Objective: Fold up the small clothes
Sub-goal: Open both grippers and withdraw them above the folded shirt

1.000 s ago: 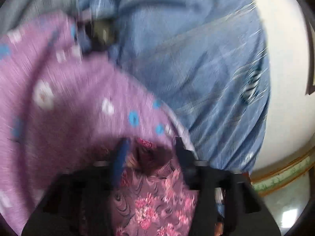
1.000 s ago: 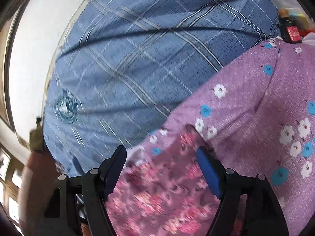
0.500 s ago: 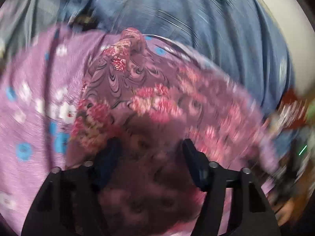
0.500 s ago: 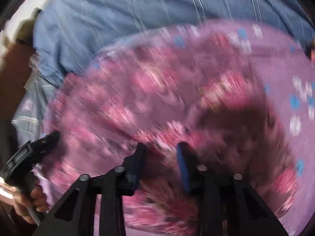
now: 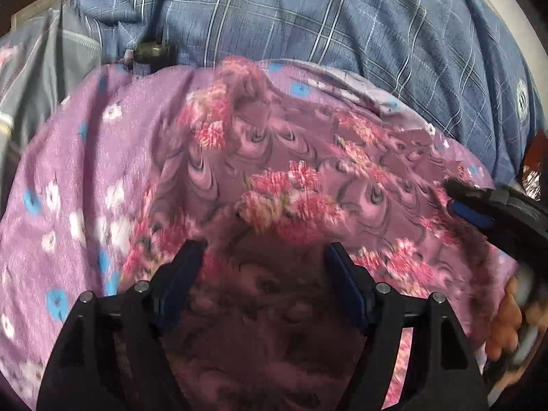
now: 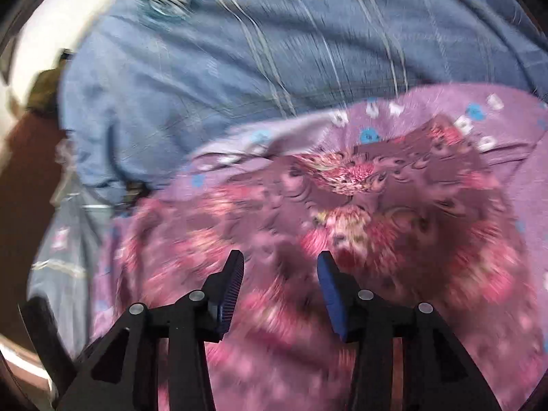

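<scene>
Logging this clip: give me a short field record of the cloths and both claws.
garment: pink floral cloth, spread flat
under it: purple flowered cloth on blue plaid sheet
left claw: opening, over the garment, nothing pinched
right claw: opening, over the garment, nothing pinched
blur: heavy in right wrist view

Small garment [image 5: 291,178]: mauve-purple, pink-red flower clusters, dark swirl pattern. Cloth [image 5: 68,157] beneath: lilac, white and blue small flowers. Sheet [image 5: 342,27]: blue, pale plaid lines, round emblems. Gripper fingers [image 5: 346,284]: black, blue pads. Grey fabric [image 5: 44,78] at left, white stitching.
</scene>
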`<act>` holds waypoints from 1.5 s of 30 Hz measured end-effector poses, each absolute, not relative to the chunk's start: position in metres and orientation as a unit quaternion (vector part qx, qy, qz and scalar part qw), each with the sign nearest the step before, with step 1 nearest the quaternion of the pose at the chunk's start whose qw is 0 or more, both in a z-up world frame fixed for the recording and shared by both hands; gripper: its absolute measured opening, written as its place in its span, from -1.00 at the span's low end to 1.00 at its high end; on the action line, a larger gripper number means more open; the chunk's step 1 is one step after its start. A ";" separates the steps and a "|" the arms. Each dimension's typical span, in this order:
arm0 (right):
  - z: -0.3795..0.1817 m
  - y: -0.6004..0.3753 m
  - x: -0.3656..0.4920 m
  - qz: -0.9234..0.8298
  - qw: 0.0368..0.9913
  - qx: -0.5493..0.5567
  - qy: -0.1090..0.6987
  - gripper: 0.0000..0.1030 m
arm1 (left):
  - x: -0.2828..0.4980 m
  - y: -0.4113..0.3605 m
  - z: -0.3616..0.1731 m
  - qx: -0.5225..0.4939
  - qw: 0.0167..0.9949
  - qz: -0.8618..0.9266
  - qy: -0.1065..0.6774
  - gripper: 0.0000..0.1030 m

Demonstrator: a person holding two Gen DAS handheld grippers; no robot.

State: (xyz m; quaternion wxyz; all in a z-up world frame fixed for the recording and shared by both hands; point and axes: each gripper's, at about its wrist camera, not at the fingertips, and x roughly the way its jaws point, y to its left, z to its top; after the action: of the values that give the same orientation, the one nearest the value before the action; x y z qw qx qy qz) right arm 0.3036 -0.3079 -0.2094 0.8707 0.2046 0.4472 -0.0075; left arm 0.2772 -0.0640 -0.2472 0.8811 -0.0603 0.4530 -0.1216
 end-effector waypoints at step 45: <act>-0.124 -0.283 0.182 -0.212 0.921 -0.020 0.326 0.16 | 0.228 -0.095 -0.207 -0.067 0.923 -0.172 0.337 0.53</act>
State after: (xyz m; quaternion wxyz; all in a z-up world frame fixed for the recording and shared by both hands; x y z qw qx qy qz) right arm 0.1816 -0.2833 -0.1242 0.9210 -0.0197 0.3261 -0.2124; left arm 0.2280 -0.0946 -0.2066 0.9232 -0.0667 0.3370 -0.1720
